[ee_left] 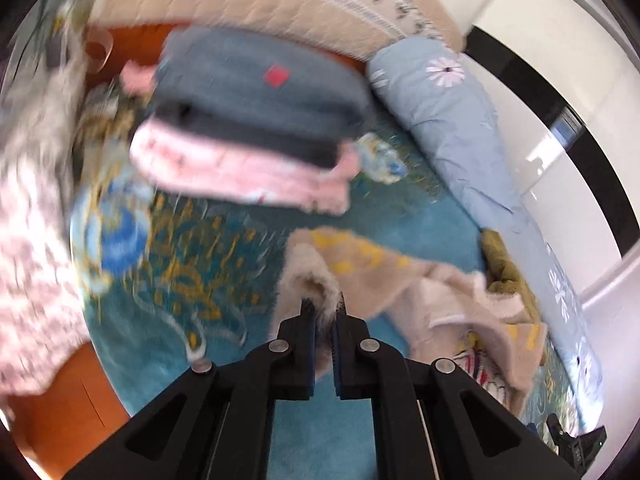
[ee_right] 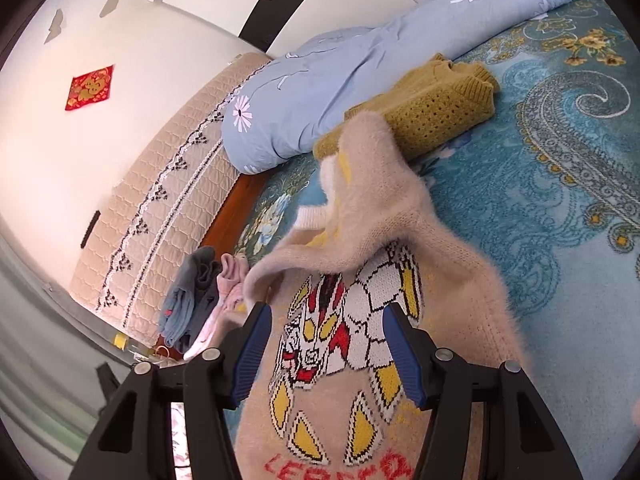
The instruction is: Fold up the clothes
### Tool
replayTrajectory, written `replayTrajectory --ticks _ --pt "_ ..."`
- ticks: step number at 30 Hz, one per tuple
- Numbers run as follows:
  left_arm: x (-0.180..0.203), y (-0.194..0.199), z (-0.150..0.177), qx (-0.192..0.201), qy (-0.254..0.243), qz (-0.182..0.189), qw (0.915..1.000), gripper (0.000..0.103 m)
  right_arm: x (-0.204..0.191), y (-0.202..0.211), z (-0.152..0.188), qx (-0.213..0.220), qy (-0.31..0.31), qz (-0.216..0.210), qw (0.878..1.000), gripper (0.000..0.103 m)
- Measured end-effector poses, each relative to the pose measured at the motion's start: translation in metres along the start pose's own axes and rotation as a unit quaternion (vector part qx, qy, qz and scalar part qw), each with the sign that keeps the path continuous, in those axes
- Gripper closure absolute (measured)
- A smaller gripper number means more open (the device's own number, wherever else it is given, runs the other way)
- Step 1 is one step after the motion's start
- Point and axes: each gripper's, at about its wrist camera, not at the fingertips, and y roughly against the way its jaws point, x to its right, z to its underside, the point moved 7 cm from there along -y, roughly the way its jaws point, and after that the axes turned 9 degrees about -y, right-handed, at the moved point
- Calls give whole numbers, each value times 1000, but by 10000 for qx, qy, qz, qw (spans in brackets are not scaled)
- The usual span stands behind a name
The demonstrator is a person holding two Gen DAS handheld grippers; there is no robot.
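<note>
1. Meanwhile, on a bed spread with a teal patterned bedcover (ee_right: 560, 152), a fuzzy beige sweater (ee_right: 360, 360) lies with its knitted robot figure facing up, just beside a mustard knit sweater (ee_right: 436, 116).
2. Left claw (ee_left: 324, 312): its fingers are pressed together on a fluffy fold of the beige sweater (ee_left: 400, 280), which trails from there toward the mustard knit; the pinched edge itself is hidden between the pads.
3. Right claw (ee_right: 324, 320): fingers spread wide apart above the sweater's robot figure, holding nothing. Whether they touch the cloth cannot be told.
4. Red lettering below the robot figure is cut off by the frame edge and cannot be read.
5. A blue floral quilt (ee_right: 340, 80) lies rolled along the far side of the mustard knit, by the white wall.
6. Beyond the beige sweater from the mustard knit, a folded grey garment (ee_left: 256, 92) rests on a folded pink garment (ee_left: 240, 164); motion blur in the left wrist view smears their edges.
7. A pale, pink-patterned cloth (ee_left: 32, 240) at that view's rim is too blurred to identify.
</note>
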Motion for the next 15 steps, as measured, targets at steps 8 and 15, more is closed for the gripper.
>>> replayTrajectory --ticks 8,15 --pt "127 54 -78 597 -1324 800 9862 97 8 8 -6 64 -447 -189 9988 41" --pt "259 31 -58 244 -2257 1406 9637 97 11 14 -12 78 -758 -429 9962 42"
